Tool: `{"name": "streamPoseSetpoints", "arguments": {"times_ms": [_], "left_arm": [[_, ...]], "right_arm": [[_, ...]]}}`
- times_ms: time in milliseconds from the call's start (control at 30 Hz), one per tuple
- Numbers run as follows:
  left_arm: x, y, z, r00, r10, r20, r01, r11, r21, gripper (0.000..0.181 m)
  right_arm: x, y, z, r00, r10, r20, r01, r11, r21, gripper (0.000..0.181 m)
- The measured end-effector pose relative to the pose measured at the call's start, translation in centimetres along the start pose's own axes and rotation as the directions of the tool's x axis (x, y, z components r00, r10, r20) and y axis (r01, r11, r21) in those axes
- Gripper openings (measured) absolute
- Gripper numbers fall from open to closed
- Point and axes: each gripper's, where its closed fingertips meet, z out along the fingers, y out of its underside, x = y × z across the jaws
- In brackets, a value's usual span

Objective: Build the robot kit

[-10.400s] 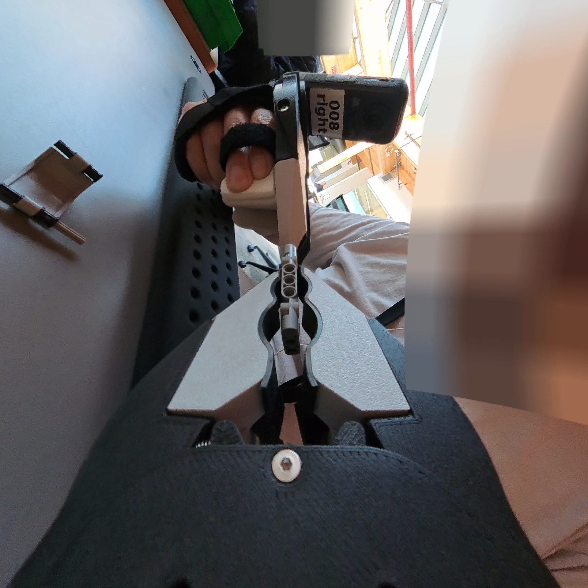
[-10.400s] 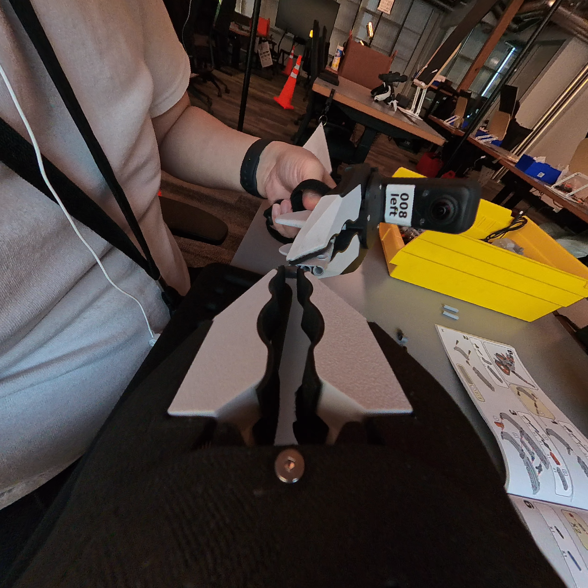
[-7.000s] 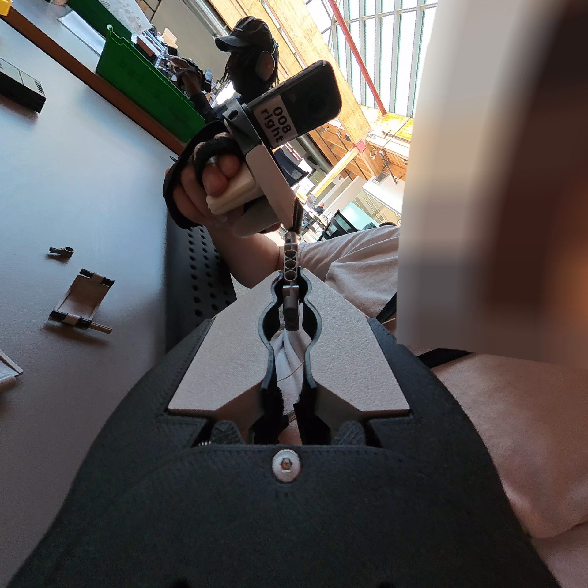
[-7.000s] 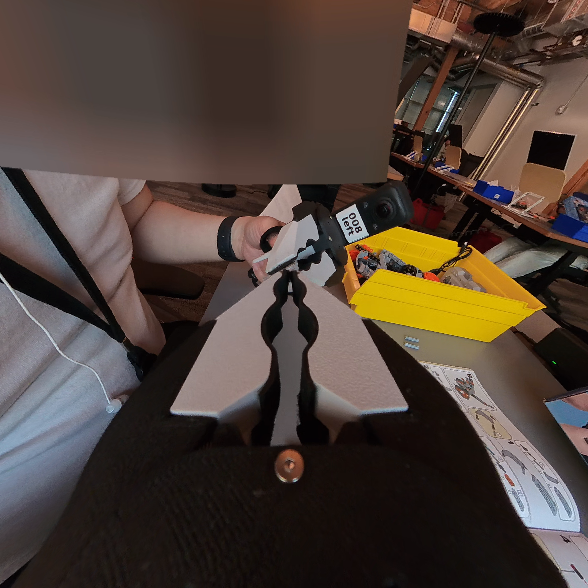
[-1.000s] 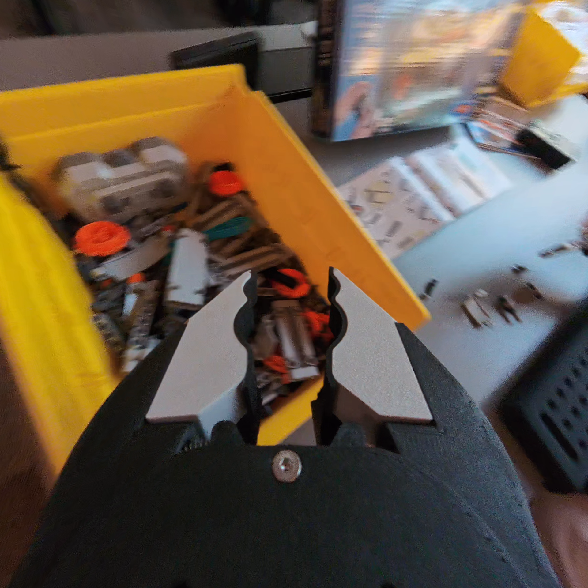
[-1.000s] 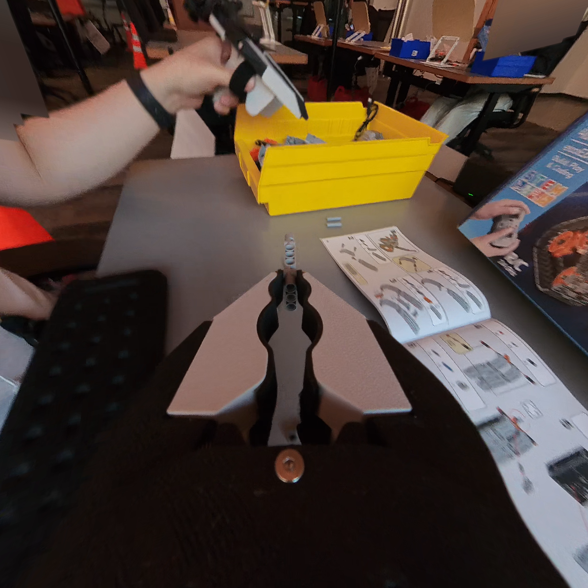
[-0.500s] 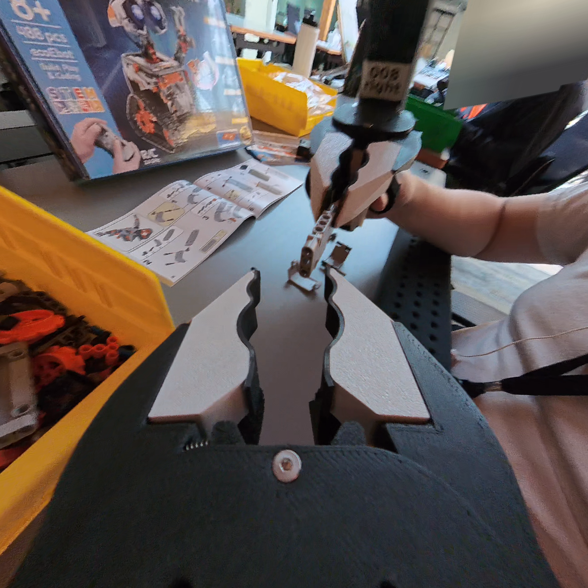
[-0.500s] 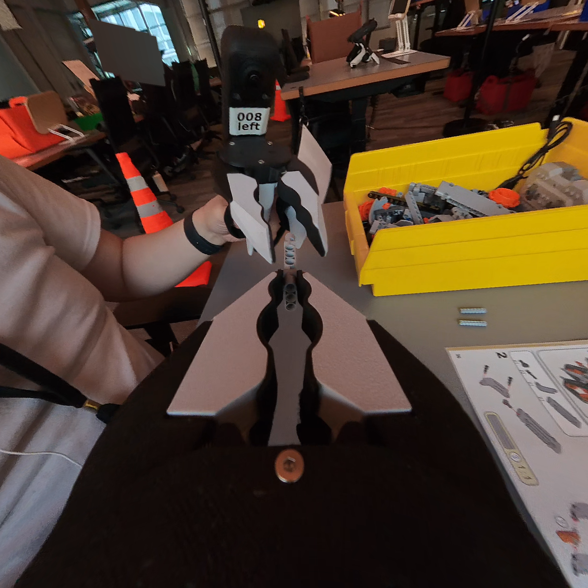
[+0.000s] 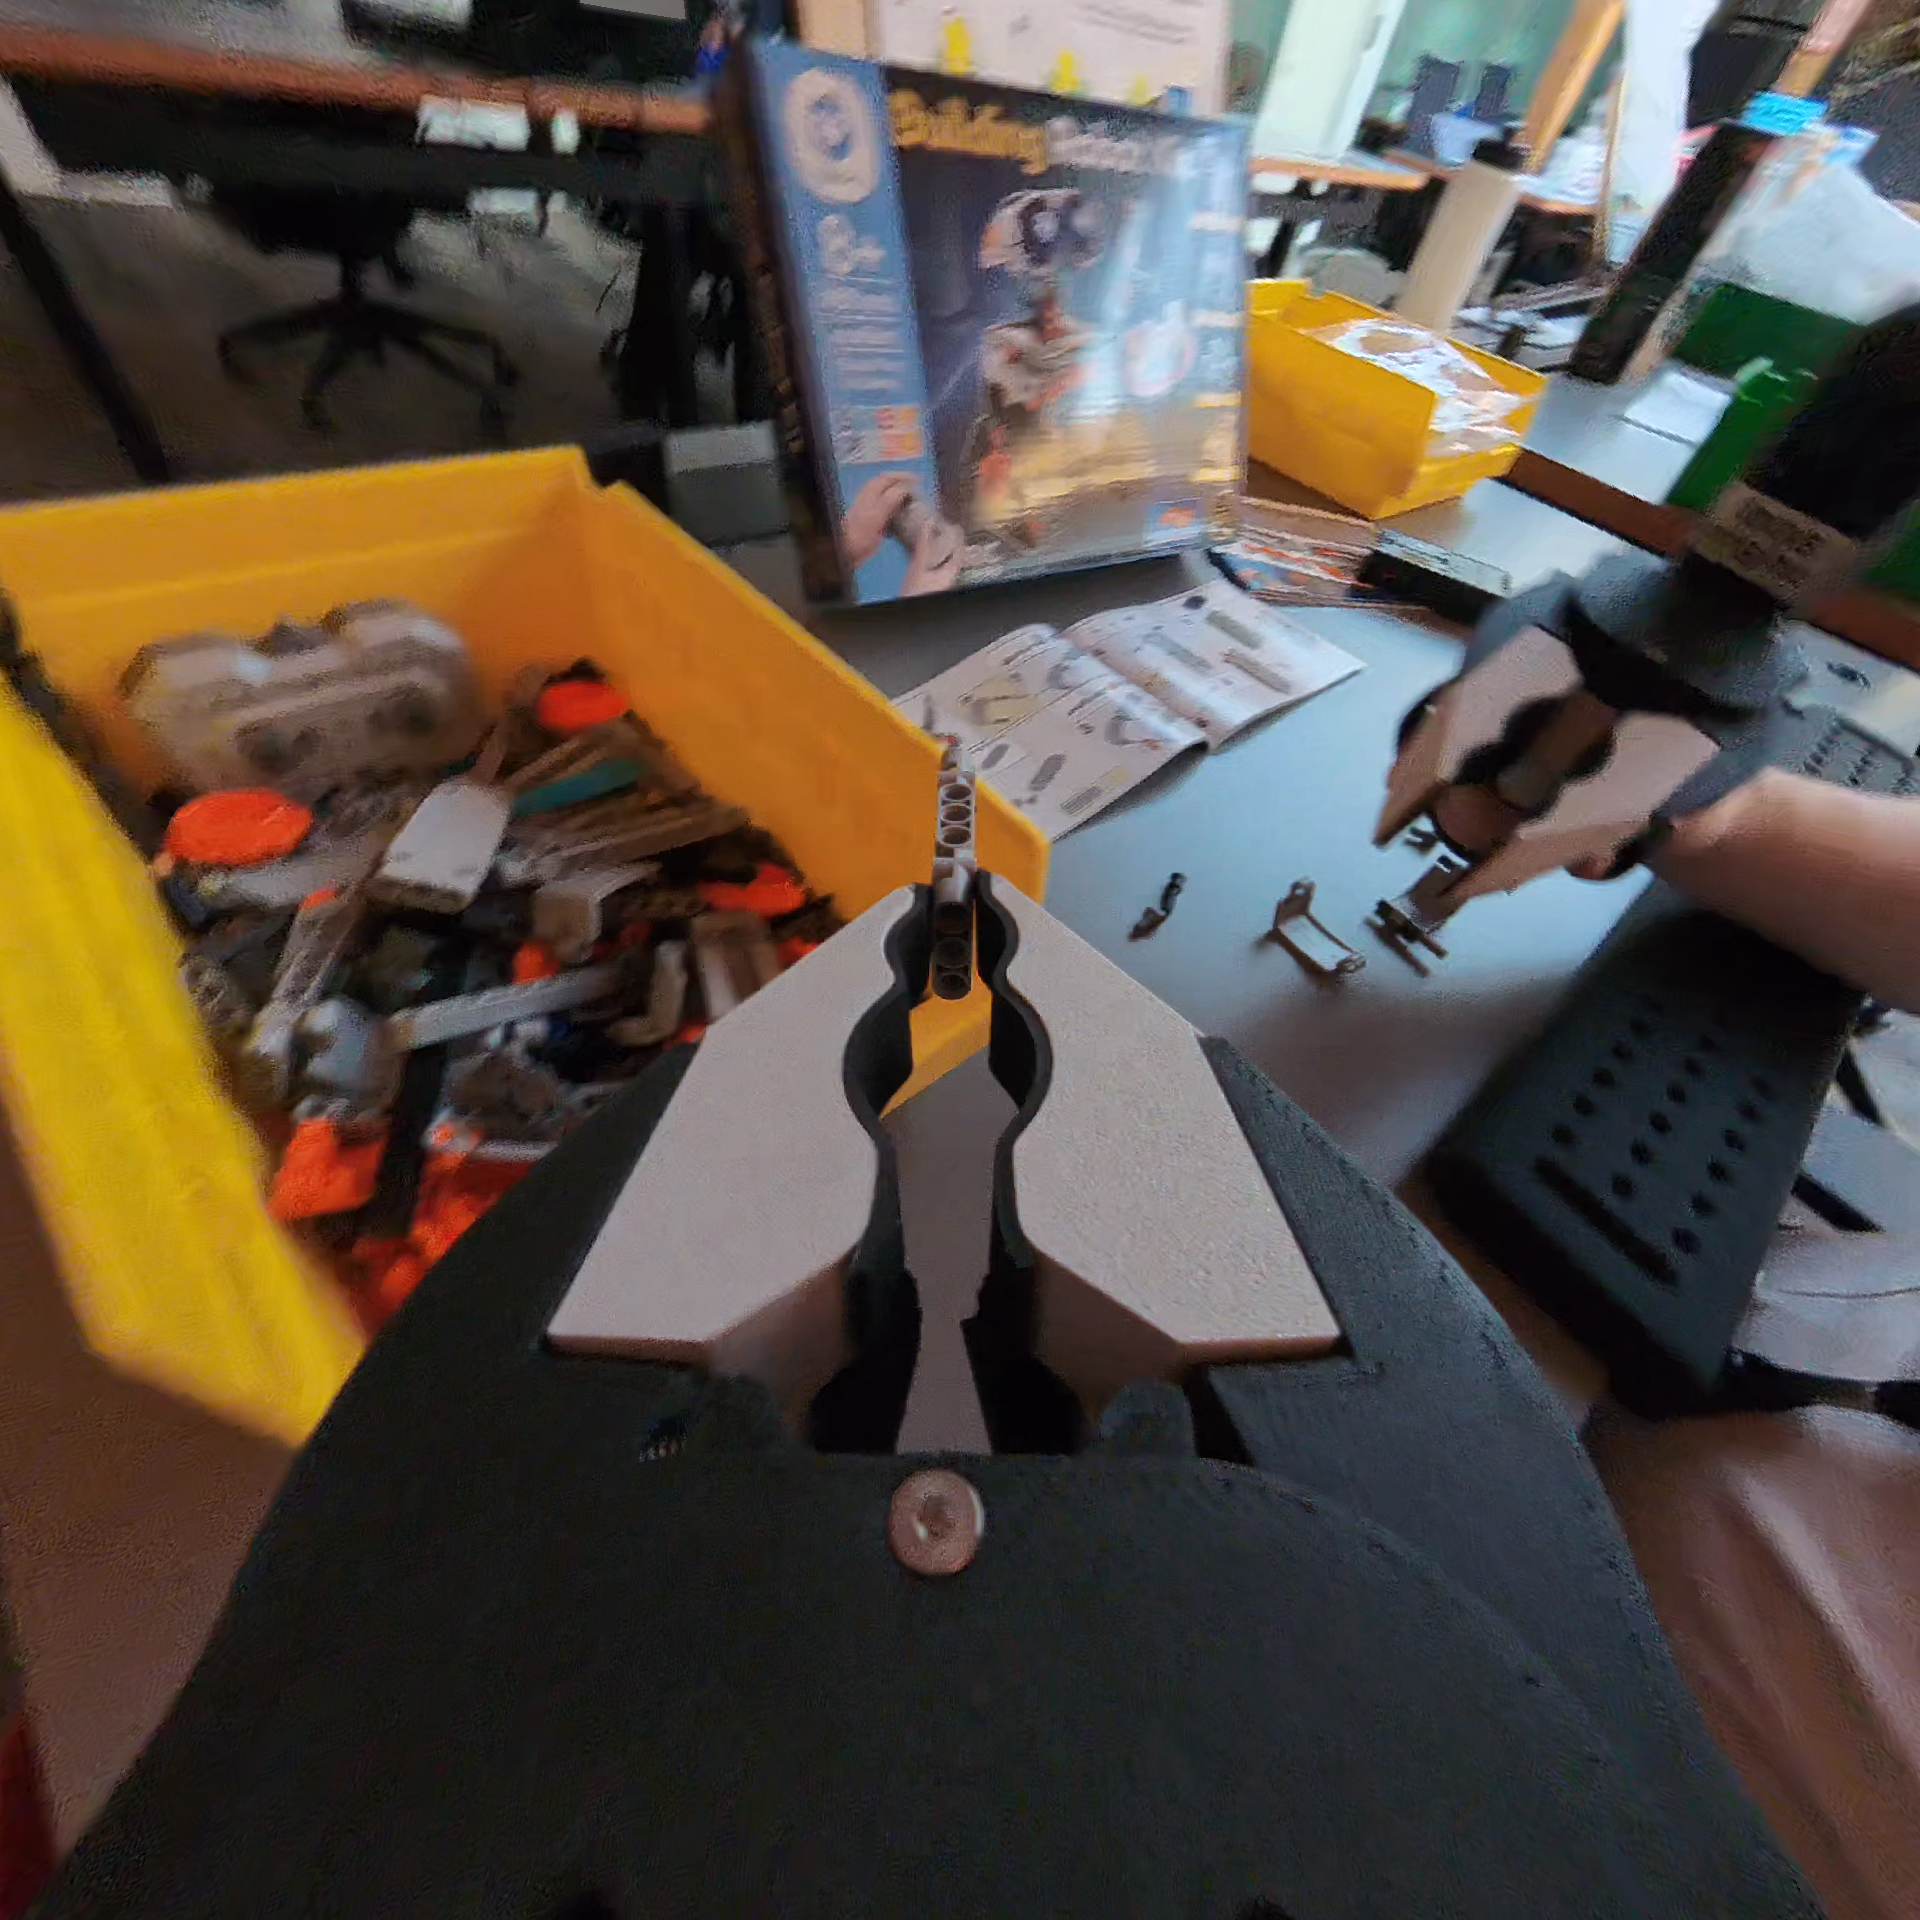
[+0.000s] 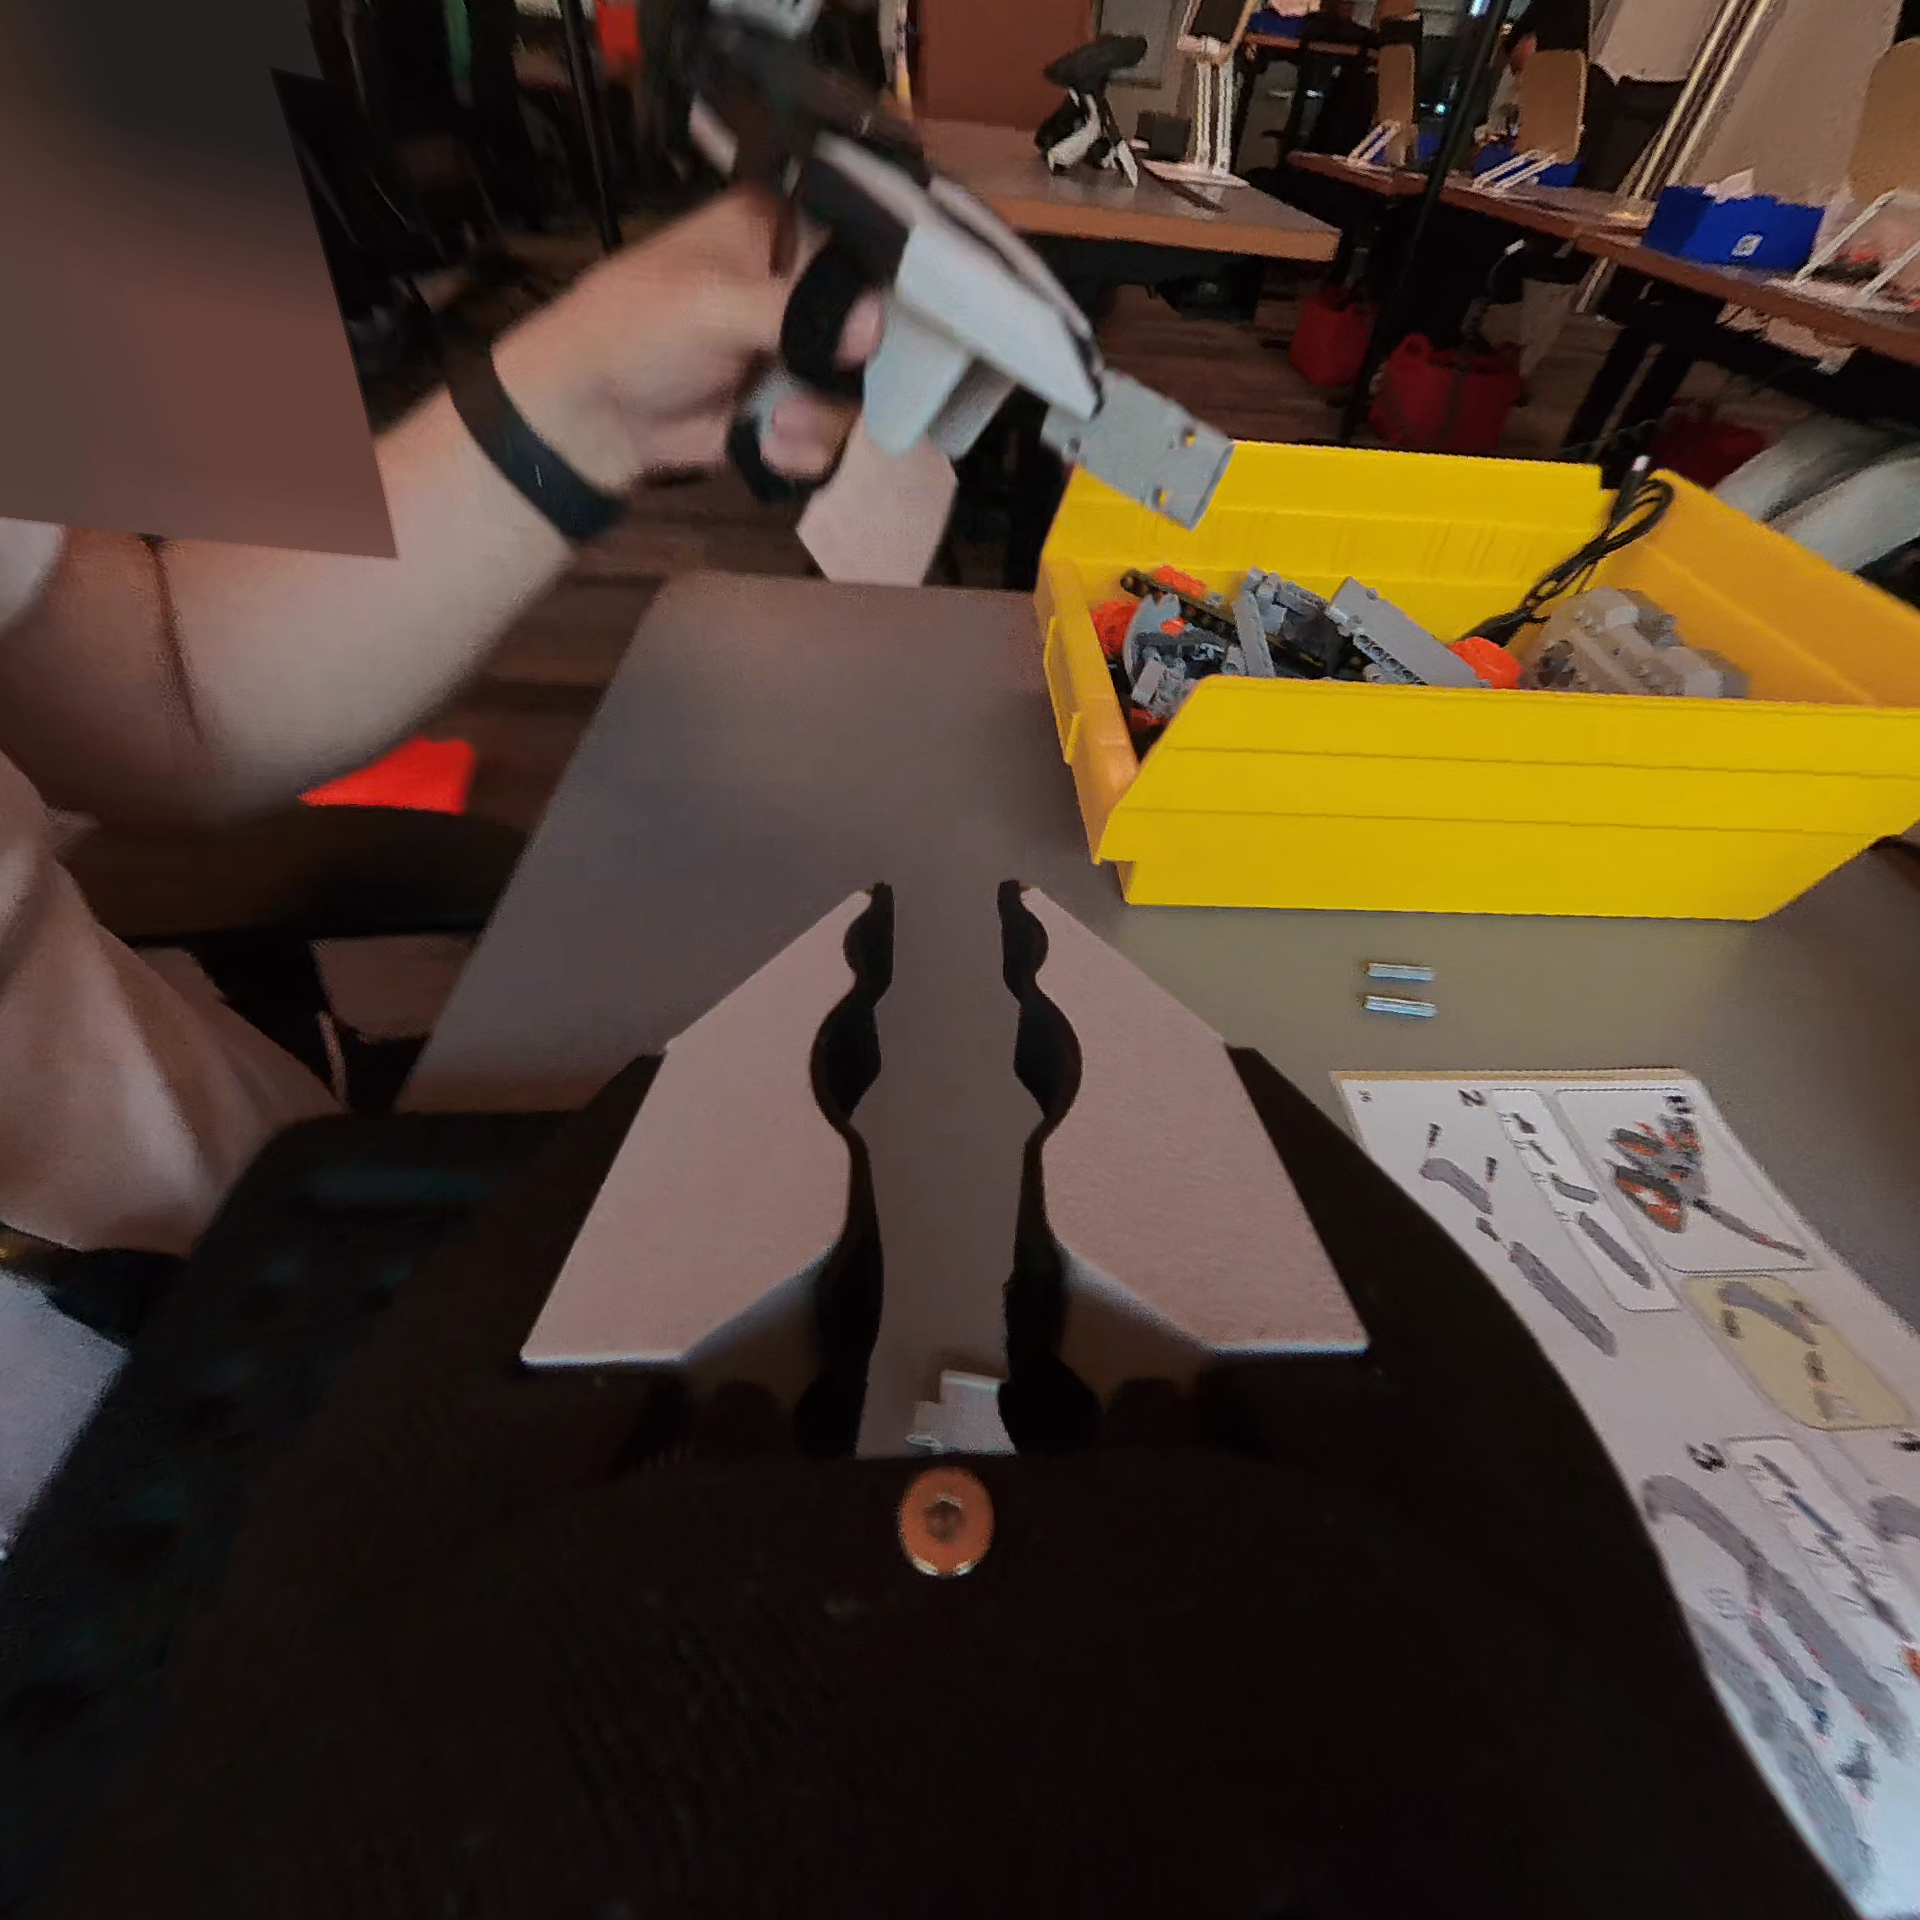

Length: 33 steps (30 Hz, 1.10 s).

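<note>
My left gripper [image 9: 954, 896] is shut on a grey beam with holes [image 9: 956, 821], which sticks out past its tips above the near corner of a yellow bin [image 9: 727, 665] full of grey and orange building parts. In the right wrist view the left gripper [image 10: 1081, 400] holds that grey piece [image 10: 1143, 462] in the air over the bin's [image 10: 1455, 831] back left corner. My right gripper [image 10: 943, 894] is open and empty above the grey table [image 10: 779, 748]. In the left wrist view the right gripper [image 9: 1418, 868] hovers low over several small dark parts [image 9: 1309, 930].
An open instruction booklet [image 9: 1122, 675] lies behind the small parts, with a toy box [image 9: 1018, 343] standing behind it. A black perforated mat [image 9: 1631, 1143] lies at the table's near edge. Two small grey pins [image 10: 1397, 987] lie in front of the bin. A second yellow bin [image 9: 1371, 416] stands farther back. There is about 15 centimetres between the tips of the two grippers.
The grey beam has passed from my right gripper to my left. The left gripper has shut on it and swung towards the bin. The right gripper has opened and dropped towards the table.
</note>
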Motion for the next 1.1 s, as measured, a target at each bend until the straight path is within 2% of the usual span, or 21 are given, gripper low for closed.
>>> {"name": "streamPoseSetpoints", "arguments": {"times_ms": [100, 200, 400, 433, 467, 500, 567, 667, 733, 833, 933, 1000, 1100], "left_arm": [[-4.5, 0.6, -0.5, 0.983, -0.153, 0.103, 0.169, 0.970, -0.173, 0.006], [-8.0, 0.3, 1.3, 0.964, -0.160, 0.211, 0.202, 0.960, -0.196, 0.005], [-12.2, 1.9, 6.0, 0.947, -0.158, 0.280, 0.244, 0.919, -0.309, 0.006], [-13.5, 2.4, 6.2, 0.929, -0.159, 0.335, 0.270, 0.909, -0.317, 0.010], [-14.3, 2.9, 6.2, 0.908, -0.175, 0.379, 0.308, 0.895, -0.323, 0.026], [-14.2, 3.4, 6.3, 0.900, -0.207, 0.384, 0.343, 0.879, -0.331, 0.037], [-12.9, 4.0, 6.1, 0.897, -0.250, 0.364, 0.379, 0.860, -0.342, 0.043], [-10.3, 4.7, 4.8, 0.912, -0.194, 0.361, 0.325, 0.879, -0.348, 0.047], [-8.2, 5.1, 4.2, 0.936, -0.156, 0.315, 0.269, 0.896, -0.354, 0.050], [-6.0, 6.5, 4.2, 0.963, -0.137, 0.234, 0.227, 0.879, -0.419, 0.048], [-6.3, 8.0, 4.4, 0.965, -0.077, 0.249, 0.193, 0.853, -0.485, 0.046], [-5.9, 8.5, 4.7, 0.975, -0.046, 0.218, 0.156, 0.841, -0.518, 0.024], [-5.6, 8.5, 4.8, 0.978, -0.042, 0.205, 0.146, 0.841, -0.521, 0.022]], "right_arm": [[-0.5, 0.7, 0.8, 0.992, -0.121, -0.026, 0.119, 0.990, -0.076, 0.015], [-1.1, 1.6, 1.5, 0.984, -0.175, -0.018, 0.171, 0.977, -0.123, 0.014], [-0.6, 2.8, 1.3, 0.979, -0.201, -0.033, 0.192, 0.965, -0.176, 0.012], [-0.5, 2.8, 1.2, 0.981, -0.193, -0.032, 0.185, 0.967, -0.174, 0.012], [-0.5, 2.9, 1.2, 0.982, -0.185, -0.030, 0.177, 0.969, -0.175, 0.012], [-0.4, 3.0, 1.1, 0.983, -0.182, -0.030, 0.174, 0.968, -0.179, 0.012], [-0.3, 3.3, 0.9, 0.981, -0.193, -0.031, 0.183, 0.964, -0.194, 0.012], [-0.2, 3.4, 0.7, 0.977, -0.213, -0.033, 0.202, 0.958, -0.205, 0.012], [-0.4, 3.3, 0.7, 0.978, -0.209, -0.020, 0.200, 0.959, -0.202, 0.012], [-0.7, 3.6, 0.9, 0.978, -0.210, -0.002, 0.205, 0.956, -0.208, 0.012], [-0.8, 3.8, 0.9, 0.976, -0.219, 0.006, 0.214, 0.952, -0.219, 0.012], [-0.9, 3.7, 0.8, 0.973, -0.229, 0.003, 0.224, 0.949, -0.220, 0.012], [-0.9, 3.5, 0.6, 0.970, -0.243, -0.003, 0.236, 0.947, -0.220, 0.011]]}}
